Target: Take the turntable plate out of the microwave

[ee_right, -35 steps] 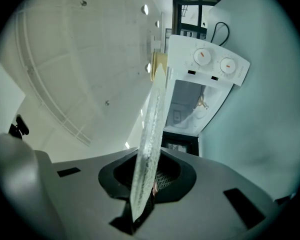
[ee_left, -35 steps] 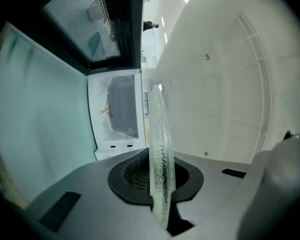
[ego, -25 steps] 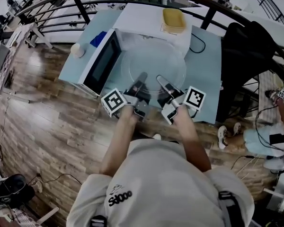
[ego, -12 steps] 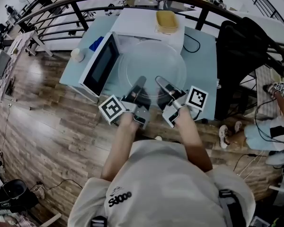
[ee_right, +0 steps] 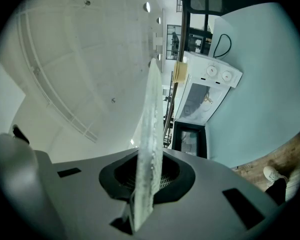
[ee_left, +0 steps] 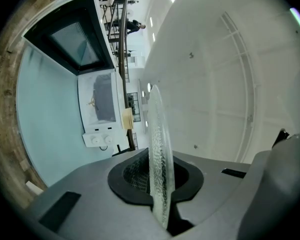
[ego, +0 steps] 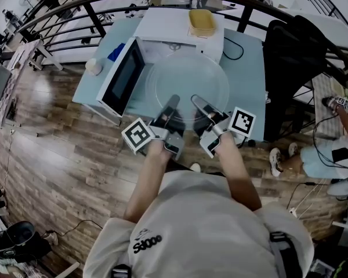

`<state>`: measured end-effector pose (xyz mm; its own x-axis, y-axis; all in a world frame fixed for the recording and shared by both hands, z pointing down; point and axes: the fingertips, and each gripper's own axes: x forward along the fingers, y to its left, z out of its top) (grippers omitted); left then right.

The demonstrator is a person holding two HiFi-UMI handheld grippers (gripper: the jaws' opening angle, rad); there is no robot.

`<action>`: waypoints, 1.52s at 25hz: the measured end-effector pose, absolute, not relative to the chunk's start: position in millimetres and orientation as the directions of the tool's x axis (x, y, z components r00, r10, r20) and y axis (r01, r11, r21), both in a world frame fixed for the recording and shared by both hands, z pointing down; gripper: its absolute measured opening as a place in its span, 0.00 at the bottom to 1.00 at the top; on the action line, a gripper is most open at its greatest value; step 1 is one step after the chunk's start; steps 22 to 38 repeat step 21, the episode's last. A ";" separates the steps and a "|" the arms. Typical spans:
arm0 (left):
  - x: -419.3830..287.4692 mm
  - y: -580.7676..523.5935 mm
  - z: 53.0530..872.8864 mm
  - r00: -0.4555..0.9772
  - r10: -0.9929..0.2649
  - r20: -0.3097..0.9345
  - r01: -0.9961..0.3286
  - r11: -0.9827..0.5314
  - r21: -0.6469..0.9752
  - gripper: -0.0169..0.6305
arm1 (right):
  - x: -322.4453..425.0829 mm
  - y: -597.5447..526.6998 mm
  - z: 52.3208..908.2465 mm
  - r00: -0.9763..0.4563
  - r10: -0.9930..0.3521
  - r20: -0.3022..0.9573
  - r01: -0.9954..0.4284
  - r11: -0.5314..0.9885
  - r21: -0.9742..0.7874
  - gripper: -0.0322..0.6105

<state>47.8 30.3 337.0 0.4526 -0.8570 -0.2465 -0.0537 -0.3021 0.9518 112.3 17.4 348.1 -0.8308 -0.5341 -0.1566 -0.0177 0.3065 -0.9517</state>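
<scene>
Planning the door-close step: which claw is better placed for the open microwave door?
Left, probably. The left claw grips the clear round glass turntable plate on the side nearest the open dark-windowed microwave door; the right claw grips farther away.

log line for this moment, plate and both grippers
turntable plate: out of microwave, held over table | left gripper: shut on near rim | right gripper: shut on near rim | door: open
</scene>
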 end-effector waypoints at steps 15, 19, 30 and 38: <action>46.6 21.2 342.1 0.461 -0.856 -0.234 -0.053 -0.290 0.956 0.08 | 111.2 8.9 354.3 -0.828 -0.542 -0.145 -0.023 0.290 -0.957 0.09; 49.6 30.7 344.8 0.466 -0.855 -0.229 -0.056 -0.286 0.957 0.08 | 114.2 18.7 357.4 -0.825 -0.546 -0.142 -0.022 0.282 -0.959 0.09; 51.7 36.2 345.1 0.468 -0.854 -0.229 -0.053 -0.285 0.957 0.08 | 116.4 24.2 358.7 -0.824 -0.549 -0.139 -0.026 0.282 -0.959 0.09; 51.7 36.2 345.1 0.468 -0.854 -0.229 -0.053 -0.285 0.957 0.08 | 116.4 24.2 358.7 -0.824 -0.549 -0.139 -0.026 0.282 -0.959 0.09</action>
